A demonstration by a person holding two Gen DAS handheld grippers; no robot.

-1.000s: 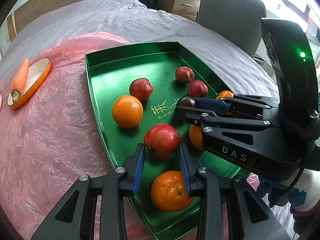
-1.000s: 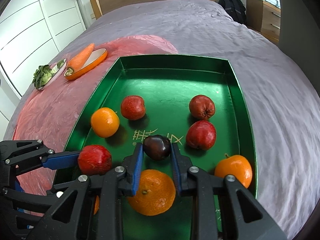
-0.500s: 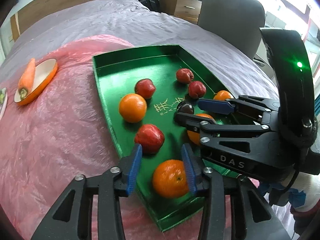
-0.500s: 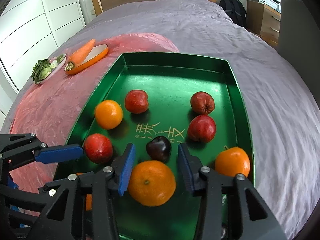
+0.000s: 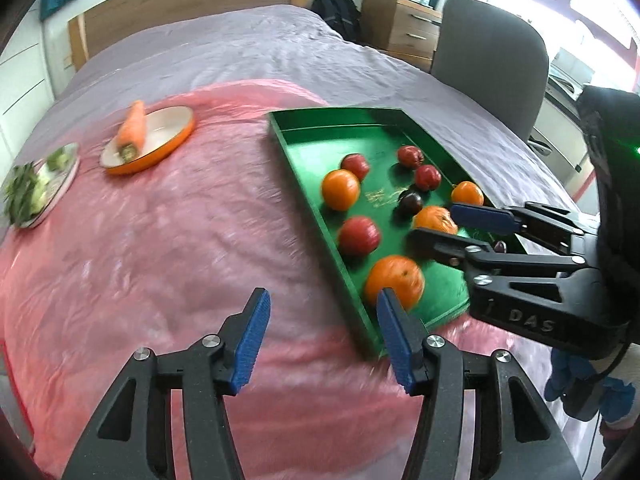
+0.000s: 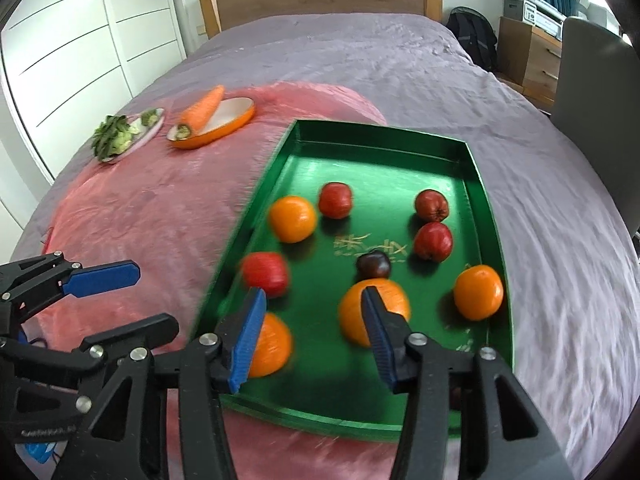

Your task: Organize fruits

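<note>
A green tray (image 5: 304, 184) (image 6: 384, 130) on the bed holds several oranges, several red apples and one dark plum (image 6: 373, 265) (image 5: 411, 202). My left gripper (image 5: 320, 320) (image 6: 136, 300) hovers over the pink sheet just left of the tray's near corner. Its jaws are opening with nothing between them. The red apple (image 5: 359, 236) (image 6: 265, 274) lies free in the tray. Above the tray's near end, my right gripper (image 6: 312, 308) (image 5: 436, 226) is also opening and holds nothing. An orange (image 6: 374, 312) sits behind its right finger.
An orange dish (image 5: 152, 148) (image 6: 224, 126) with a carrot (image 5: 132, 128) and a plate of greens (image 5: 40, 184) (image 6: 128, 136) lie on the pink sheet (image 5: 160, 260) at the far left. A grey chair (image 5: 492, 64) and a wooden drawer unit (image 5: 400, 28) stand beside the bed on the right.
The left gripper let go of the red apple and the right one let go of the dark plum. Both opened and drew back and up. The left one swung left, off the tray.
</note>
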